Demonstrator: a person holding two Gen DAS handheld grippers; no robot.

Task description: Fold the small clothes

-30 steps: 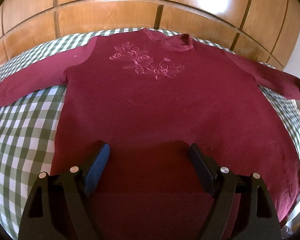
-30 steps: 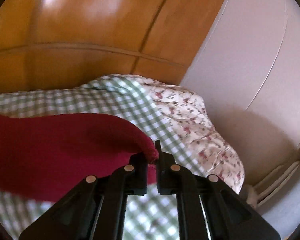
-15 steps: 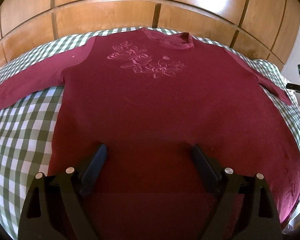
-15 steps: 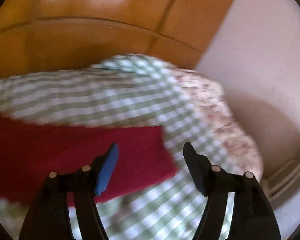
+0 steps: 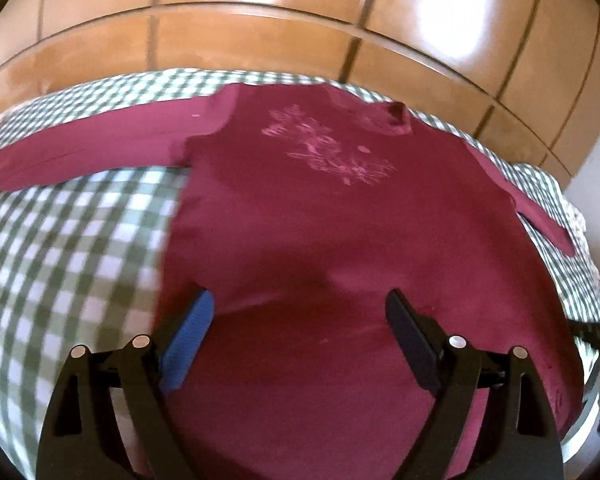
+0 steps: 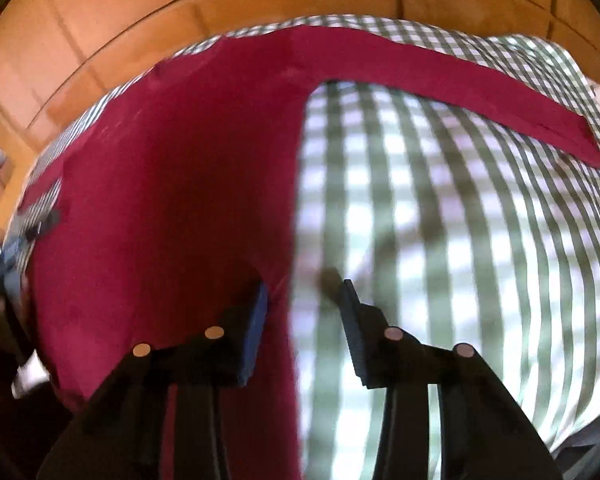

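Observation:
A dark red long-sleeved top (image 5: 332,216) with pale flower embroidery (image 5: 328,148) lies flat, front up, on a green-and-white checked sheet (image 5: 72,240). Both sleeves are spread out sideways. My left gripper (image 5: 300,320) is open and empty, low over the bottom hem near its left part. In the right wrist view the top (image 6: 180,184) fills the left half, and its right sleeve (image 6: 460,84) stretches out across the sheet. My right gripper (image 6: 304,300) is open and empty, straddling the top's right side edge near the hem.
The checked sheet (image 6: 460,240) covers a bed. A wooden panelled headboard or wardrobe (image 5: 300,20) stands behind it. A flowered fabric (image 5: 580,220) shows at the bed's right edge by a white wall. The left gripper shows blurred at the far left of the right wrist view (image 6: 4,256).
My right gripper let go of the right sleeve cuff, opened, and swung down to the top's right side edge near the hem. My left gripper shifted a little left over the hem.

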